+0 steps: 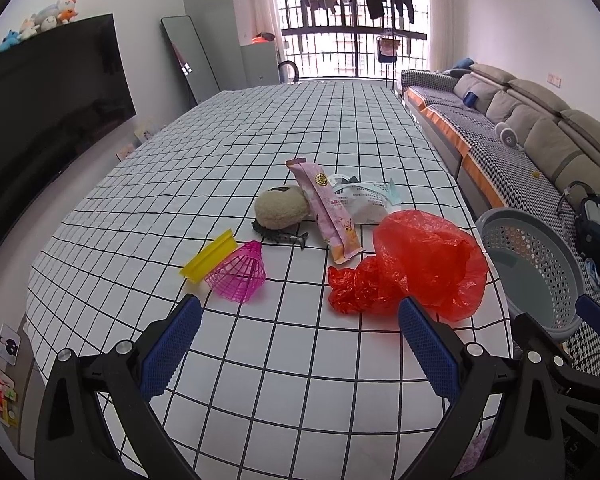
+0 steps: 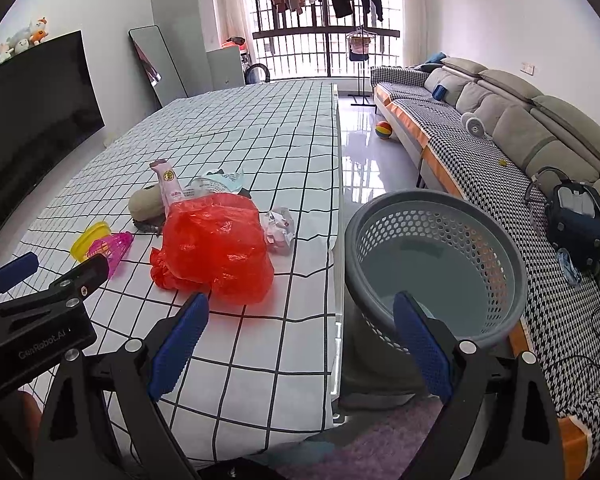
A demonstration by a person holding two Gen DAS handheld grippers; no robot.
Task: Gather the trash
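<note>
Left gripper (image 1: 300, 344) and right gripper (image 2: 300, 344) spread wide, holding nothing, poised over checked table (image 1: 260, 360). Red bag (image 1: 412, 264), pink wrapper (image 1: 326, 208), crumpled paper (image 2: 278, 230) lying uncollected on cloth. Basket (image 2: 496, 240) beside table edge, looking empty. Collection apparently not begun.

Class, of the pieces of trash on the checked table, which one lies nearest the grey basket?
The crumpled white-and-pink wrapper: it lies alone beside the red plastic bag, closest to the table edge facing the basket.
</note>
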